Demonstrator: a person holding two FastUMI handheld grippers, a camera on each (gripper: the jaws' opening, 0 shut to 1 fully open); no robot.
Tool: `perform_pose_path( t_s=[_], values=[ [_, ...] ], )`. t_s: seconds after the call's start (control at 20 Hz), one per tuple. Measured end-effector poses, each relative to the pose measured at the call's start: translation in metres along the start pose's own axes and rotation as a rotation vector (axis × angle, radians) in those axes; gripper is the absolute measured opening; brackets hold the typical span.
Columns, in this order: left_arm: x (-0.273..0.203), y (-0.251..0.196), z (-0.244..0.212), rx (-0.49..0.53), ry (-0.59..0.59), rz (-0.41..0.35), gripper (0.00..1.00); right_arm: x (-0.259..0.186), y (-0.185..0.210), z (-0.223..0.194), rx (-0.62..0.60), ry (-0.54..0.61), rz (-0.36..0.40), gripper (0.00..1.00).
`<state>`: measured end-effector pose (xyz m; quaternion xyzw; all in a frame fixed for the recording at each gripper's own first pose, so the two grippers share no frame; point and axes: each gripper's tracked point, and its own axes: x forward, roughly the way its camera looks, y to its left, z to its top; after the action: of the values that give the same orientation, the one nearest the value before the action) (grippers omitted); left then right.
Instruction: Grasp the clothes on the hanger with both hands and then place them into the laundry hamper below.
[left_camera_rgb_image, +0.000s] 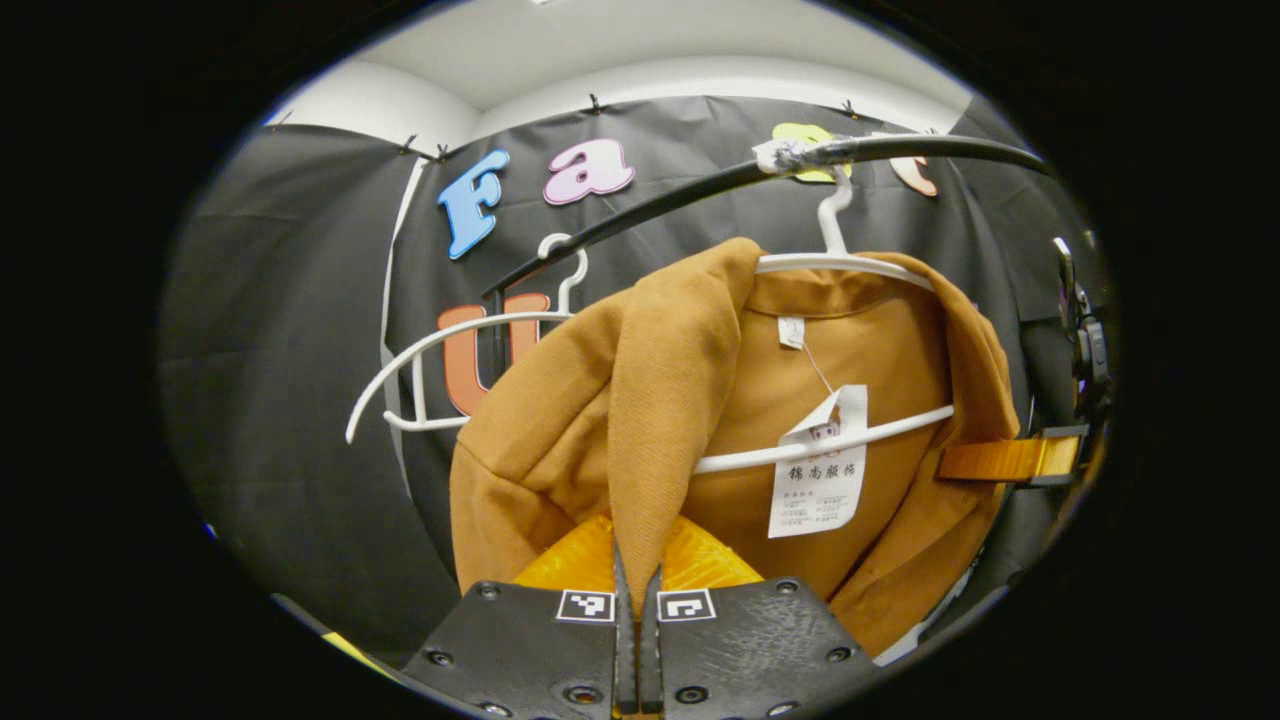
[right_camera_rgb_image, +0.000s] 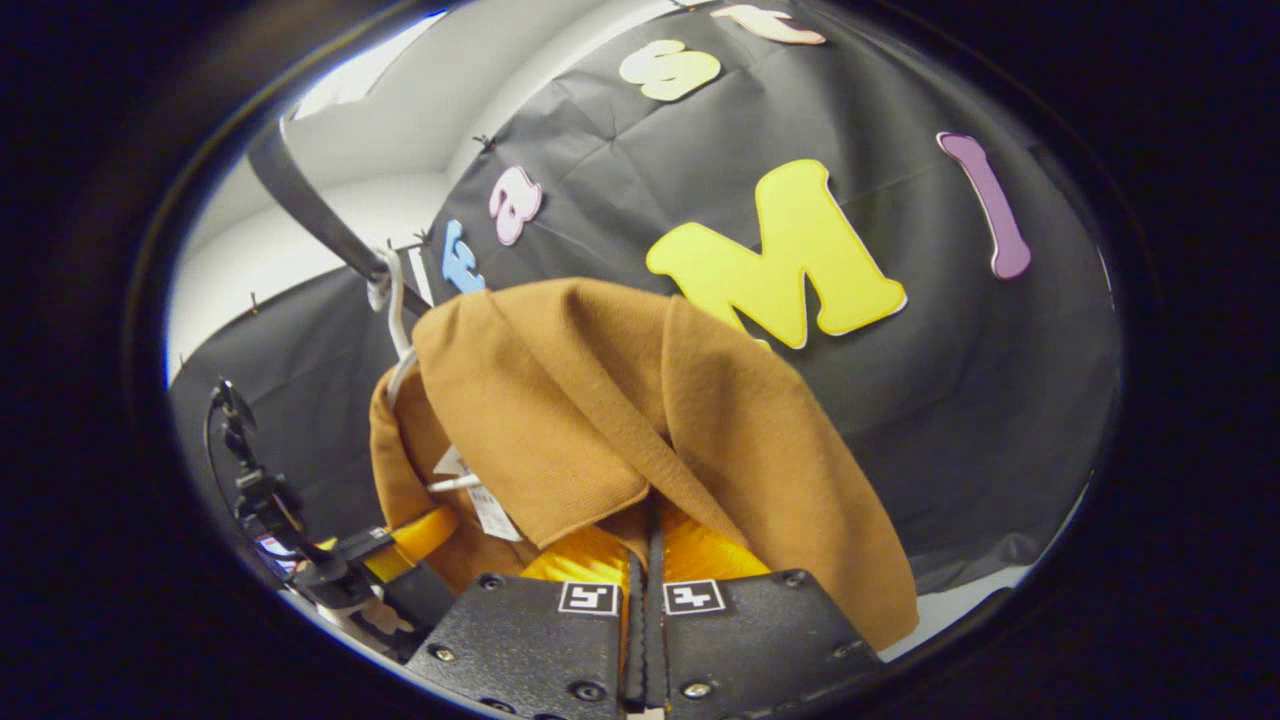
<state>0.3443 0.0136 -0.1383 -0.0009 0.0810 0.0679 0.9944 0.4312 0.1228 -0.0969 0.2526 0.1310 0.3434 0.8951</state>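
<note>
Left side first: your left claw is pinched tight on the front edge of the tan-brown woven jacket, the lapel strip running straight up from between the fingers toward the collar. The jacket hangs dead ahead of that claw on a white plastic hanger, hooked over the black curved rail; a second, bare white hanger sits off to the left on the same rail. A white paper tag dangles inside the collar.

Over to your right claw: it is clamped too, jaws together on the folded cloth of the far shoulder, jacket rising just above it.

So the garment's long axis runs vertical, collar up, hem down below both claws. Both are equally close, one on each front panel. I'd judge the coming move is a lift off the shoulders, then down; the hamper lies below, unseen.
</note>
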Motion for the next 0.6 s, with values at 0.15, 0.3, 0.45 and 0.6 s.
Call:
perform_pose_path(
  t_s=[0.15, 0.3, 0.45, 0.6],
  values=[
    [-0.011, -0.006, 0.007, -0.025, -0.004, -0.061, 0.02, -0.010, 0.016, 0.010, 0.090, -0.006, 0.155, 0.03],
    [-0.020, -0.005, 0.017, -0.033, -0.025, -0.093, 0.02, -0.020, 0.017, 0.024, 0.167, -0.036, 0.214, 0.04],
    [-0.027, -0.005, 0.032, -0.083, -0.054, -0.108, 0.05, -0.028, 0.038, 0.037, 0.225, -0.060, 0.303, 0.03],
    [-0.035, -0.001, 0.044, -0.104, -0.077, -0.134, 0.00, -0.033, 0.042, 0.052, 0.217, -0.103, 0.327, 0.04]
  ],
)
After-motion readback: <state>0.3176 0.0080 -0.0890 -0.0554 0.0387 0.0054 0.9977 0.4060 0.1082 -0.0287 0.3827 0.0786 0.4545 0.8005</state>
